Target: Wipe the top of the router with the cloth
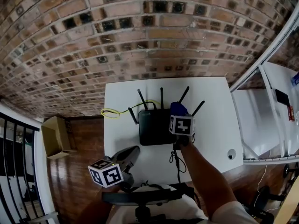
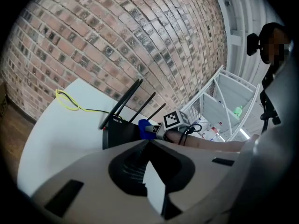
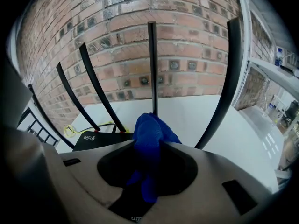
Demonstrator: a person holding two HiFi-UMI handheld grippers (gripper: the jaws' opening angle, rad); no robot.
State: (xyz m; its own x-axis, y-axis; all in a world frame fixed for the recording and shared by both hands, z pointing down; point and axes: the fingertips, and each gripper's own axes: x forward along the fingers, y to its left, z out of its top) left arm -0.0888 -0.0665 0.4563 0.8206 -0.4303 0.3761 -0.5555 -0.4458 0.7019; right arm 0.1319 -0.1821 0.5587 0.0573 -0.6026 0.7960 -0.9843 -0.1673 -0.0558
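Note:
A black router [image 1: 154, 127] with several upright antennas lies on the white table [image 1: 210, 120]. My right gripper [image 1: 180, 115] hangs over its right rear part, shut on a blue cloth [image 1: 178, 108]. In the right gripper view the cloth [image 3: 150, 129] bulges out between the jaws, just above the router [image 3: 96, 138], with antennas [image 3: 153, 64] close in front. I cannot tell whether the cloth touches the router's top. My left gripper [image 1: 133, 150] rests low at the table's near edge, left of the router [image 2: 119, 129], with its jaw tips together and nothing between them.
A yellow cable [image 1: 112, 112] loops on the table left of the router. A small white round thing [image 1: 231, 154] sits near the front right corner. A cardboard box [image 1: 56, 136] stands on the wooden floor at left, white shelving [image 1: 275, 120] at right, a brick wall behind.

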